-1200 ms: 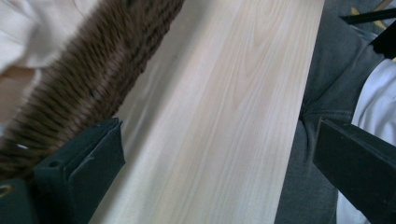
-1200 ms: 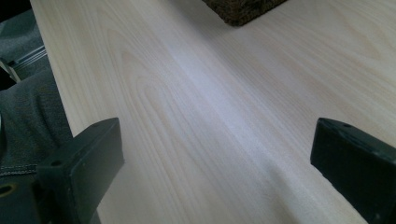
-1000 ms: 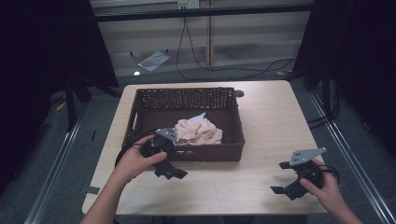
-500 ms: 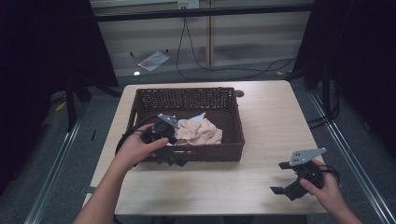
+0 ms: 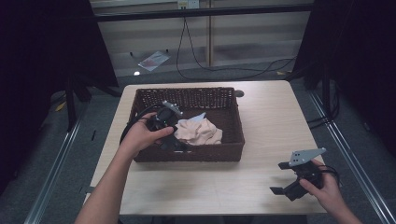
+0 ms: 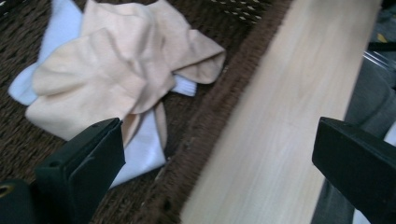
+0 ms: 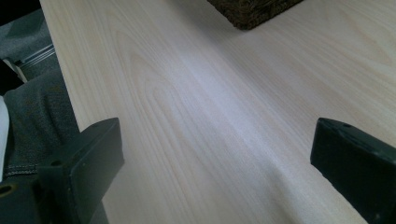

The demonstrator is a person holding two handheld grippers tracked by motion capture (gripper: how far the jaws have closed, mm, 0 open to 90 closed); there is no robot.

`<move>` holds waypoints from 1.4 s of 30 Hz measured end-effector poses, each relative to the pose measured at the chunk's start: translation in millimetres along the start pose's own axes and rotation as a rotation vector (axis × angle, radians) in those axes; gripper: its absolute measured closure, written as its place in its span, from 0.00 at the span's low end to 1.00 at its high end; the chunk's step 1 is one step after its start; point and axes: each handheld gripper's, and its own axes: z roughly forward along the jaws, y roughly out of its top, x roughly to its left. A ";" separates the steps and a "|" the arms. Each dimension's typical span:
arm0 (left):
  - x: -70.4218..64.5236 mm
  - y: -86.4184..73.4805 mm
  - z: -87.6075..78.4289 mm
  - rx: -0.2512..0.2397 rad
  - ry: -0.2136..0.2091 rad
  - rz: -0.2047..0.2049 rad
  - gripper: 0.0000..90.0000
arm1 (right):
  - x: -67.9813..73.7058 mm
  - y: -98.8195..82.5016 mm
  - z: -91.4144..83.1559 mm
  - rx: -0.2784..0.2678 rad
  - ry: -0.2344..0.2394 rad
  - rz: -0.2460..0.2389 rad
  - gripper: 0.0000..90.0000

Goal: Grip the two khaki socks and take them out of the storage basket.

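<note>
1. Moving over the wicker basket (image 5: pixel 140 100) in the last second, the left gripper (image 5: pixel 169 135) has left the table's near-left area and now hangs above the basket's left half; likely a pick is starting.
2. Its jaws stand wide apart, empty, just left of the beige cloth (image 6: pixel 126 74) and the white cloth (image 6: pixel 60 21) under it.
3. Staying at the near-right of the table (image 5: pixel 271 121), the right gripper (image 5: pixel 289 179) is spread wide, holding nothing.
</note>
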 end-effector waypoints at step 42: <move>83.0 11.7 64.5 0.098 0.171 -0.092 0.29 | 2.4 2.2 -0.4 -0.016 0.025 -0.024 0.03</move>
